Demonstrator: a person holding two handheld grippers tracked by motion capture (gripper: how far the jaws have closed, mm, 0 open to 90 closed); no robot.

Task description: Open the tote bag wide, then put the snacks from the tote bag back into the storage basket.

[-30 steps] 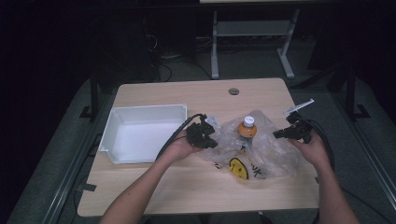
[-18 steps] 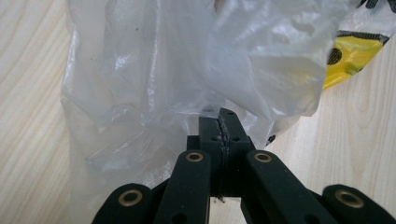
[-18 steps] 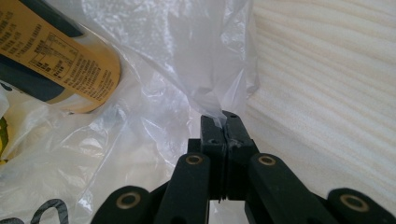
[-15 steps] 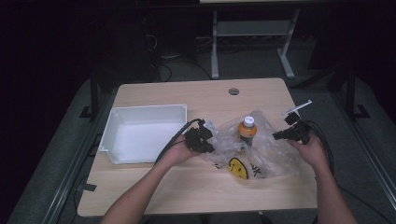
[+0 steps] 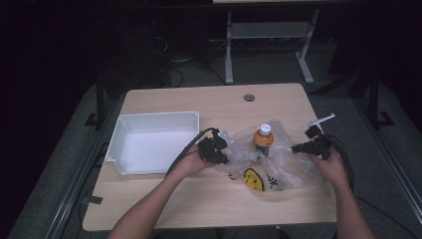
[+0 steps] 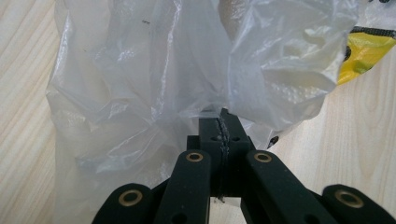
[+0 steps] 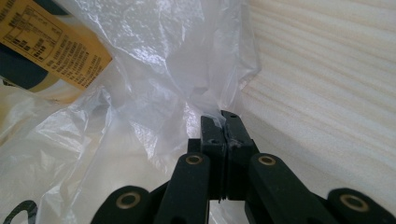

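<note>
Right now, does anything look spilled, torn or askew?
Nothing stands out. Both the left gripper and right gripper pinch the clear plastic bag; the orange bottle stands upright inside it, and the white bin sits level.

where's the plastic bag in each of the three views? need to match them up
High view: bag lies right of centre on the table, between the two tools.
Left gripper view: bag spans the upper frame, edge pinched in the jaws.
Right gripper view: bag covers the left, edge pinched in the jaws.
Shared landmark: bottle inside the bag.
</note>
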